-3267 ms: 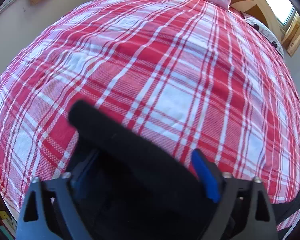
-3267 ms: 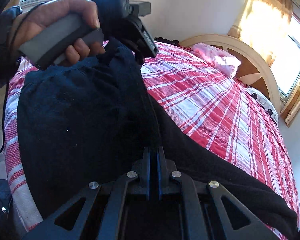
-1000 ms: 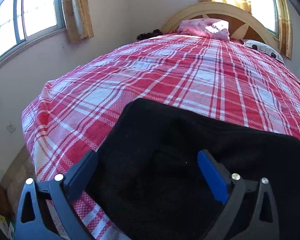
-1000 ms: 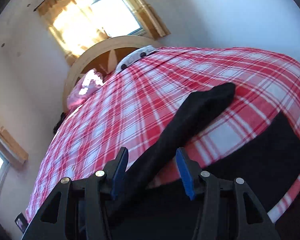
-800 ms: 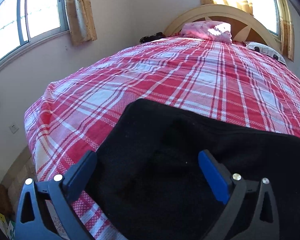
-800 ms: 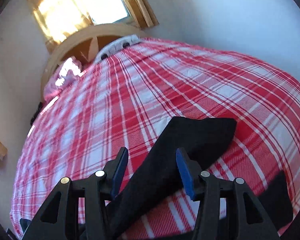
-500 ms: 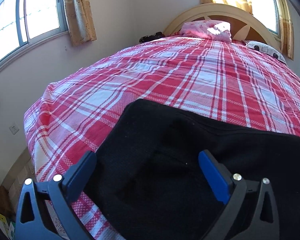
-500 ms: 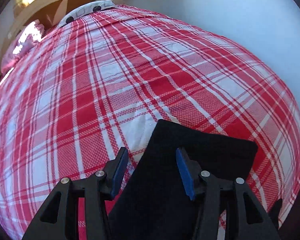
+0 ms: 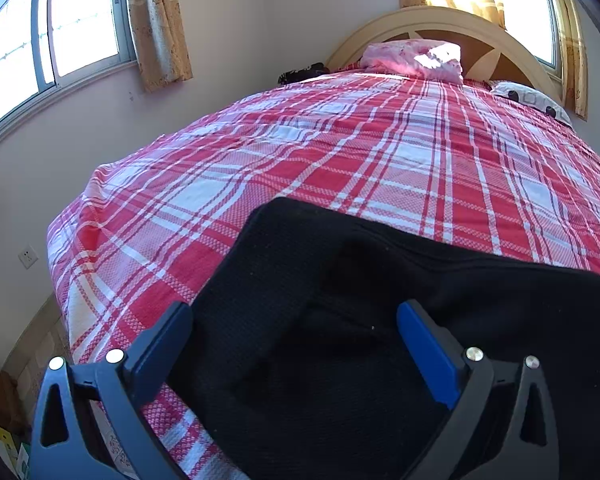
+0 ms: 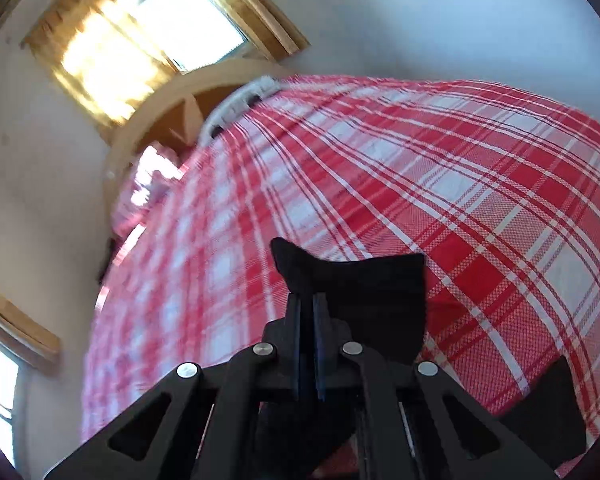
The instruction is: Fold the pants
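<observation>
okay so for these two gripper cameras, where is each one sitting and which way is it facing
Left wrist: behind the open left gripper, looking up the plaid bed to the headboard; black pants lie between its fingers.
Right wrist: behind the right gripper, rolled, facing the same headboard; its jaws pinch a pants end.
Shared: bed, pants, headboard, pink pillow.

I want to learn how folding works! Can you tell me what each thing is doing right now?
black pants: lying on the bed, one leg end pinched and lifted.
left gripper: open, blue fingers wide over the pants.
right gripper: shut on the pants leg end.
plaid bedsheet: spread flat over the bed.
pink pillow: resting by the headboard.
curtains: drawn aside, windows bright.
</observation>
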{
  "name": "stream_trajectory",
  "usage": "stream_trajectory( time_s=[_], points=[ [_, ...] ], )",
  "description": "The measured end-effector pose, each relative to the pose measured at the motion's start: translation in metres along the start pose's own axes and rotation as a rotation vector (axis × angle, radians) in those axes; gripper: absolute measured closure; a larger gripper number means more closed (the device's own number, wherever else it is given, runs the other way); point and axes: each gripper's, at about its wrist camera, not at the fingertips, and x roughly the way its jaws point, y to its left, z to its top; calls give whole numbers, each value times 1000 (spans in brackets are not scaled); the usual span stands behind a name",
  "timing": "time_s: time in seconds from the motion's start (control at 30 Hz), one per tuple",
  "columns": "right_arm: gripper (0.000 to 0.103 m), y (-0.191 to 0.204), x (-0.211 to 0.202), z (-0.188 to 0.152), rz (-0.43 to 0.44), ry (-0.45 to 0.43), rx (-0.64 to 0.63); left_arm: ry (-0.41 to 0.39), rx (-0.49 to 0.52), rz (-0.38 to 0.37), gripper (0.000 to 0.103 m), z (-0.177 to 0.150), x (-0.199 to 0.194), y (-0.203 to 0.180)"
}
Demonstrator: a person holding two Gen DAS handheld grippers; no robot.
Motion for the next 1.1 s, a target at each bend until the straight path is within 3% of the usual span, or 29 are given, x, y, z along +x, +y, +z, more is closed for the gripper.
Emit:
stream_trajectory(
  time_s=[0.07,0.13,0.23,0.4,0.53,0.67,0.77,0.8,0.87,0.9,1.0,1.1],
  points=[
    [98,-24,-48,-13,155,-65,80,-4,2,1,0,0,-1,0],
    [97,-50,-78,-32,212,-101,145,-7,3,3,0,-1,0,-1],
    [99,-102,-104,-67,102,-124,216,-2,2,3,0,-1,0,-1],
    [101,-175,-114,-105,46,-135,412,-2,4,3,0,-2,-1,-1],
    [101,-185,-114,-117,9,-132,440,-3,4,3,0,-2,-1,-2],
    [100,-179,-122,-129,125,-154,508,-5,2,4,0,-2,-1,-1],
    [98,-156,-117,-138,106,-152,432,-9,6,9,0,-2,-2,-1],
    [96,-151,-110,-140,93,-143,416,-8,5,7,0,-2,-2,-1],
    [81,-145,-93,-143,63,-112,409,-9,1,-1,0,-2,-2,-1],
    [58,-145,-87,-144,59,-110,414,-10,0,-5,0,-2,-2,0],
    [33,-131,-80,-138,-2,-173,361,-11,3,-10,0,-1,-2,1],
    [34,-130,-70,-134,-62,-183,385,-15,4,-2,0,-1,-2,0]
  ],
)
